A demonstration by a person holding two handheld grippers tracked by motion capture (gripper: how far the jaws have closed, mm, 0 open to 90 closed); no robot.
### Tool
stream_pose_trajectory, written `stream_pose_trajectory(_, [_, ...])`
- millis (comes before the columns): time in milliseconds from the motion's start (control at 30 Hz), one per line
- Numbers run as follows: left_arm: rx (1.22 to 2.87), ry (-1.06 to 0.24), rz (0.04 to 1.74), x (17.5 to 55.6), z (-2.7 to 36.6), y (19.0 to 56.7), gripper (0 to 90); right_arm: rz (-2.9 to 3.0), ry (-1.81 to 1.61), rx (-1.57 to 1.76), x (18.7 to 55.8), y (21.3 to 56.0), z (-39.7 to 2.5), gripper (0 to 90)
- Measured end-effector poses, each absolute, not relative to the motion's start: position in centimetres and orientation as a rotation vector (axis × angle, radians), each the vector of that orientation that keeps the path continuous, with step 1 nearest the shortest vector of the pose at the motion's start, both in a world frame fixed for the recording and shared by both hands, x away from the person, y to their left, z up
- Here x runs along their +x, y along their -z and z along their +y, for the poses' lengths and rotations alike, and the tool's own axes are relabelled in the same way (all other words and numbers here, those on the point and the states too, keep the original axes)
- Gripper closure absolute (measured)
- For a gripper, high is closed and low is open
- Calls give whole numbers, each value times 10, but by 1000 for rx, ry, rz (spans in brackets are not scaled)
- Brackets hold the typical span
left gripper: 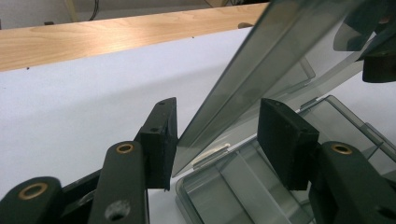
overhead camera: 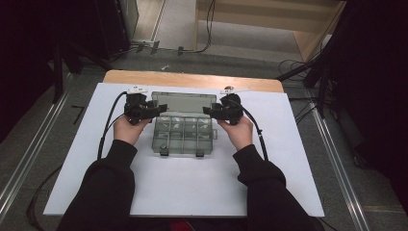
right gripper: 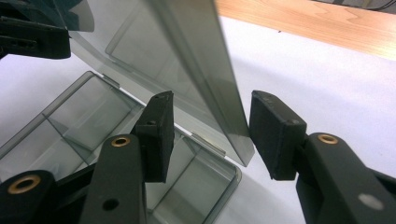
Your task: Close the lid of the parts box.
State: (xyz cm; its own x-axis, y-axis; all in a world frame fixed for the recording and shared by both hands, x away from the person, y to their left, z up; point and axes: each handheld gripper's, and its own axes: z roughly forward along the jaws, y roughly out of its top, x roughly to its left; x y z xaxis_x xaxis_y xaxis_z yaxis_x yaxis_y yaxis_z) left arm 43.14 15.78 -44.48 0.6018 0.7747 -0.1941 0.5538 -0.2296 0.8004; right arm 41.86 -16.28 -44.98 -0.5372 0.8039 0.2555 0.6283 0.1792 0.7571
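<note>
At the left side of the desk (overhead camera: 86,159), the left tool (overhead camera: 161,108) sits in the person's left hand (overhead camera: 129,129), its jaws pointing right toward the left edge of the raised lid (overhead camera: 185,102). In the left gripper view the left tool (left gripper: 217,135) stands wide, with the lid's (left gripper: 252,79) edge passing between the 2 pads: it lies just beside the left pad and well apart from the right one, so nothing is clamped. At the middle of the desk lies the clear grey organizer box (overhead camera: 183,134), its lid tilted up and back on the far side, its base split into several compartments, with 2 latches on the near wall. To the right, the right tool (overhead camera: 208,110) is held in the right hand (overhead camera: 239,131), aimed left at the lid's right edge. In the right gripper view the right tool (right gripper: 210,135) is also wide, the lid's (right gripper: 201,65) corner hanging between its pads, close to the right pad; contact cannot be told.
</note>
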Motion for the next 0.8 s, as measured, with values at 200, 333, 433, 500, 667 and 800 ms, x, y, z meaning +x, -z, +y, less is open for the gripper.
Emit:
stream_pose_trajectory(200, [1924,-305,1057,427,157,444,441,2254,-1298,1371,415,451,-163,490])
stream_pose_trajectory(333, [1909,-271,1064,425,159,441,394,2253,-1302,1361,413,451,-162,486])
stream_pose_trajectory(433, [1919,-225,1079,425,163,440,349,2256,-1303,1348,412,451,-163,481])
stream_pose_trajectory(500, [1922,-211,1089,424,164,441,348,2258,-1304,1342,411,452,-162,478])
stream_pose_trajectory(667, [1956,-174,1105,420,169,439,320,2260,-1302,1330,409,452,-162,472])
stream_pose_trajectory(800, [1953,-140,1104,415,174,433,319,2266,-1300,1316,408,452,-162,468])
